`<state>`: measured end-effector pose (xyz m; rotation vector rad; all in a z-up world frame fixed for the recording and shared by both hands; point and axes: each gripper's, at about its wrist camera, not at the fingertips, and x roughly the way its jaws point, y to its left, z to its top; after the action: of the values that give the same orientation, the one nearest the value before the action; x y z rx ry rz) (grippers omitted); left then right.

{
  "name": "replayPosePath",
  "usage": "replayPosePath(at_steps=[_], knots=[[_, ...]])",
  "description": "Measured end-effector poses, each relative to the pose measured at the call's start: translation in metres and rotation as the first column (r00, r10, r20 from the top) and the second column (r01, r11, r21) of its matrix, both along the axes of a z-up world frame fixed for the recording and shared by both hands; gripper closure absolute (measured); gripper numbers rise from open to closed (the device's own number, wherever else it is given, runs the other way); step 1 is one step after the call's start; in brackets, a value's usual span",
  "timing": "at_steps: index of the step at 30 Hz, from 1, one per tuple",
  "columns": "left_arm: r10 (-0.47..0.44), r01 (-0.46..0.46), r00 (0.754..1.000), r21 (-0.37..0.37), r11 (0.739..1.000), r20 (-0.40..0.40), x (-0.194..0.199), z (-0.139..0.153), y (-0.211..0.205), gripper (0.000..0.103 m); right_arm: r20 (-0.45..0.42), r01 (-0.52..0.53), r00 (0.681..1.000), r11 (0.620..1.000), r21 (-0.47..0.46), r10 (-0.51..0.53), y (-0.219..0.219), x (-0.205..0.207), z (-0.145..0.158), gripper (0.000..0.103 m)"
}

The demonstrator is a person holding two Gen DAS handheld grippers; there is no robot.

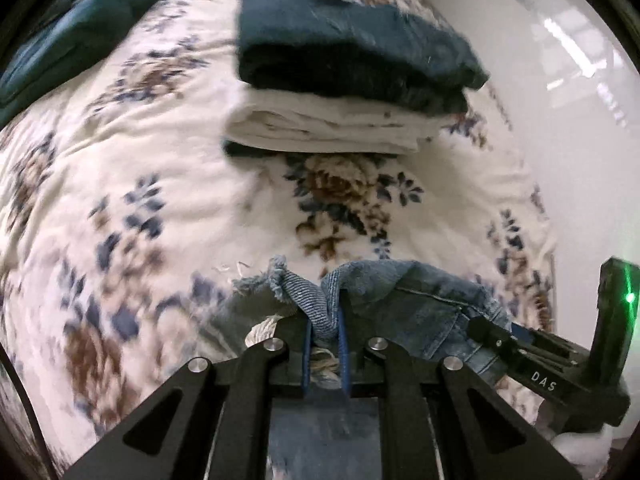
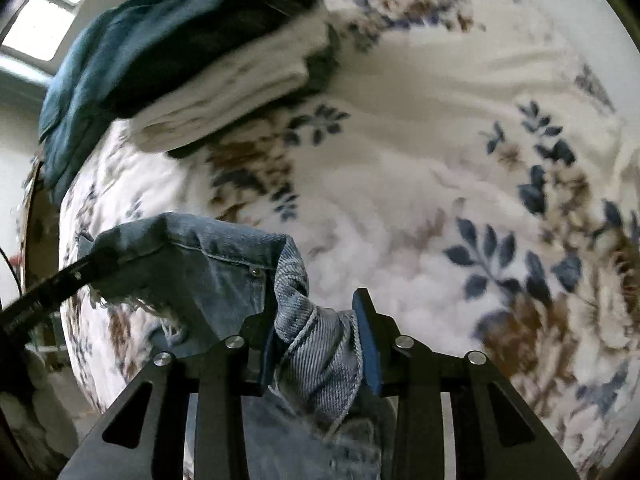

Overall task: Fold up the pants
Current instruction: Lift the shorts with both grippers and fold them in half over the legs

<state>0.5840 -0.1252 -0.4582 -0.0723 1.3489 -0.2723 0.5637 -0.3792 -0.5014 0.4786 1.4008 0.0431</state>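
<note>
The pants are light blue jeans point(image 1: 432, 312) with frayed edges, held up over a floral blanket point(image 1: 160, 160). My left gripper point(image 1: 325, 320) is shut on a bunched fold of the denim. My right gripper point(image 2: 316, 336) is shut on another bunch of the jeans point(image 2: 208, 264), whose stitched edge stretches left toward the other gripper point(image 2: 44, 292). In the left wrist view the right gripper point(image 1: 552, 364) shows at the lower right, beside the denim. The rest of the jeans hangs below both grippers, mostly hidden.
A stack of folded clothes lies on the blanket ahead: dark teal pants point(image 1: 348, 40) on top of a white folded garment point(image 1: 328, 128); it also shows in the right wrist view point(image 2: 168, 48). A teal cloth point(image 1: 68, 28) lies far left. The bed edge and pale floor point(image 1: 580, 120) are right.
</note>
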Motion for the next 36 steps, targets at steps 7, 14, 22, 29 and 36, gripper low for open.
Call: replayPosePath(at_steps=[7,14,22,29,36], knots=[[0.086,-0.087,0.995,-0.026,0.996,-0.058,-0.109,0.041,0.031,0.095,0.050,-0.120,0.991,0.993,-0.001,0.120,0.026,-0.087,0.064,0.066],[0.159,-0.159,0.961,0.015,0.987,-0.226,-0.227,0.020,0.059,0.095,-0.065,-0.257,0.965,0.966,-0.006,0.256,0.066,-0.188,0.054,0.066],[0.143,-0.112,0.889,0.097,0.989,-0.435,-0.298,-0.085,0.065,0.091,-0.350,-0.406,0.856,0.914,0.004,0.381,0.078,-0.269,-0.035,0.049],[0.202,-0.198,0.836,0.064,0.978,-0.510,-0.337,-0.100,0.111,0.066,-0.423,-0.272,0.859,0.957,0.102,0.289,0.027,-0.299,-0.040,0.025],[0.284,-0.311,0.863,0.003,0.950,-0.418,-0.273,-0.083,0.130,0.065,-0.308,0.091,0.951,0.977,0.190,-0.029,-0.043,-0.244,-0.042,0.025]])
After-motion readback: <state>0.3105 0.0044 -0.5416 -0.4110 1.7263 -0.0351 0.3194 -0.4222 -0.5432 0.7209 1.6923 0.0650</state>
